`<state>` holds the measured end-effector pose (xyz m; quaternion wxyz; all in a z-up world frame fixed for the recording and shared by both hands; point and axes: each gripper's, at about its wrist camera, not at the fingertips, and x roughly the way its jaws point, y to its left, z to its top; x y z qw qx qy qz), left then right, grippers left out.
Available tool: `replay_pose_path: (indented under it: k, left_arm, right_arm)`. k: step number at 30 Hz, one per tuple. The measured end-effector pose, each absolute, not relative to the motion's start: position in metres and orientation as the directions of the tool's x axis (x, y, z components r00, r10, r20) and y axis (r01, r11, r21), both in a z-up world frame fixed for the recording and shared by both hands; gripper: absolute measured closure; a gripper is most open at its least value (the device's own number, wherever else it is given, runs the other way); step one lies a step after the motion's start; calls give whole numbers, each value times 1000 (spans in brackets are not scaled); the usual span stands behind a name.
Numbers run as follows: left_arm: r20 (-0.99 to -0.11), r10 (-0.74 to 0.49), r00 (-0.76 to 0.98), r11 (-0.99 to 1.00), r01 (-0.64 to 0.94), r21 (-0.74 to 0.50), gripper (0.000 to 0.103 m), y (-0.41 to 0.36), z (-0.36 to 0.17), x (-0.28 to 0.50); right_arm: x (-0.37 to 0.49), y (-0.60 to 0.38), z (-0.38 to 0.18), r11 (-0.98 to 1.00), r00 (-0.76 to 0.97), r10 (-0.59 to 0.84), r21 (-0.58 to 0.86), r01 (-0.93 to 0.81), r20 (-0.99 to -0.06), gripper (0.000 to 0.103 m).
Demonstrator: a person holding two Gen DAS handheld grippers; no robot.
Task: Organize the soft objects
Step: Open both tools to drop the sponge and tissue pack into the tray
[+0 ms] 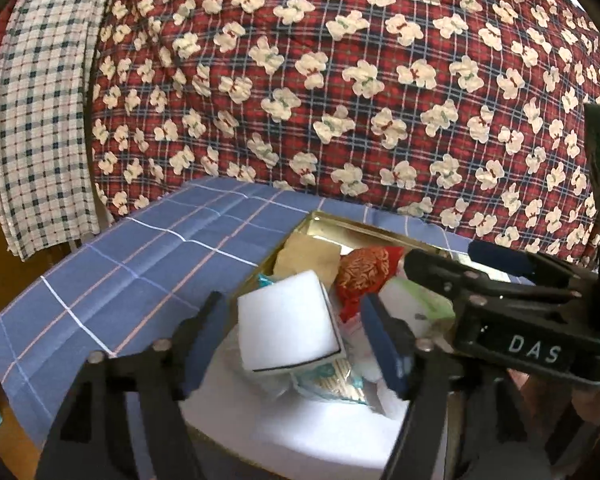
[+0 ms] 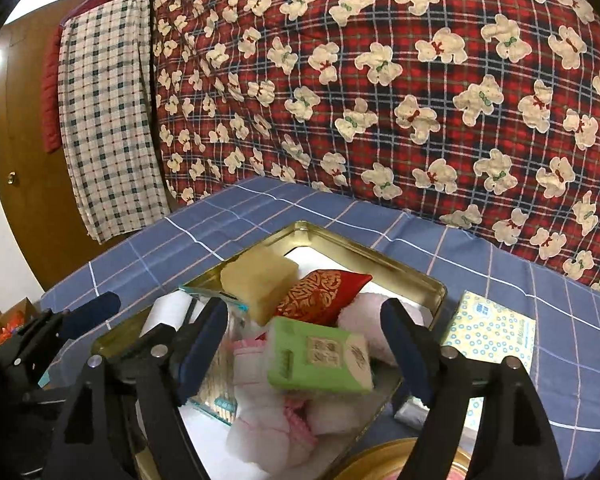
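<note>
Tongs wide on both sides. Left gripper (image 1: 294,308) spread above the tin, white foam block (image 1: 288,320) between its fingers with a gap on either side, nothing pinched. Right gripper (image 2: 306,312) likewise spread, green tissue packet (image 2: 320,356) lying tilted between its fingers, pads clear of it.

Behind everything, filling the background: red plaid quilt (image 1: 340,80) printed with white bears. Left of it, hung up: white checked cloth (image 1: 40,120), with a wooden door (image 2: 20,160) further left. Below, spread flat: blue checked tablecloth (image 1: 140,260).

On the tablecloth, straight ahead of both grippers: open gold tin (image 2: 380,256), holding the soft things in a loose heap. At its far corner, tan sponge (image 2: 260,280). Leaning against the sponge, red embroidered pouch (image 2: 324,292). Just beside the pouch on the right, pale pink fluffy bundle (image 2: 364,312). Nearer, under the green packet, pink-and-white knitted cloth (image 2: 260,360). Along the tin's left side, clear packet with teal edges (image 2: 216,396), partly hidden under the white block.

Outside the tin, just right of its rim, flat on the tablecloth: tissue pack with blue rings (image 2: 492,332).
</note>
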<state>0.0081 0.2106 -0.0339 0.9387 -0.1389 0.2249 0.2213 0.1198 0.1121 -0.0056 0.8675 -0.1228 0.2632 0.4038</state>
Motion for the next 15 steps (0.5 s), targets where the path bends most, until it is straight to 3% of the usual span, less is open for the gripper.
replay_pose_path:
  k: [9,13,15]
  left_arm:
    - [-466,361,808,864,-478,-158,26,207,-26,-1]
    - [-451,373,811,862,-483,-153,12,206,-23,-6]
    - [-442,381,812,860,-487,-153,11,206,-21,-8]
  right_arm:
    - [102,98,6,636,540,674,25,-771,-504,22]
    - [95,90,10,639,548,687,37,-768,-476,22]
    - [93,88,10,639,551,690,38,-768,-470,22]
